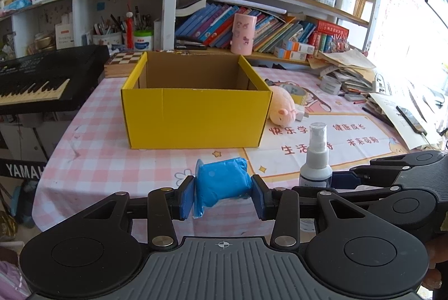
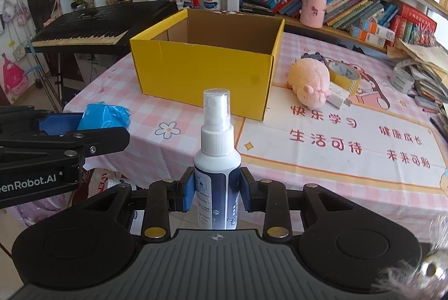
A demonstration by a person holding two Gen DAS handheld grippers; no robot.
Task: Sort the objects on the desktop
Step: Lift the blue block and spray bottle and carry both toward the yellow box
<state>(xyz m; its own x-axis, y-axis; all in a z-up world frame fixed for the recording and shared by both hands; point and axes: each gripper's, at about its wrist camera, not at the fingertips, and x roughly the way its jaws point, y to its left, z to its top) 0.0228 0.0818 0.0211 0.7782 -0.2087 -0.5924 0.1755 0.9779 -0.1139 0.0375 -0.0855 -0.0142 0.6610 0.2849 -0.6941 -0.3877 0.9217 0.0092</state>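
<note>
My left gripper [image 1: 223, 195] is shut on a blue plastic-wrapped block [image 1: 222, 182], held just above the near edge of the table. My right gripper [image 2: 215, 190] is shut on a white spray bottle [image 2: 217, 154] with a clear cap, held upright. The same bottle [image 1: 316, 160] shows at the right of the left wrist view, and the blue block [image 2: 105, 115] at the left of the right wrist view. An open yellow cardboard box [image 1: 196, 118] [image 2: 207, 76] stands ahead of both grippers; what I can see of its inside is bare.
A pink plush pig [image 2: 309, 85], a white charger plug [image 2: 338, 97] and a roll of yellow tape [image 2: 343, 74] lie right of the box on the pink checked tablecloth [image 1: 92, 154]. A keyboard [image 1: 42, 81] stands left, paper piles [image 1: 352, 73] right, bookshelves behind.
</note>
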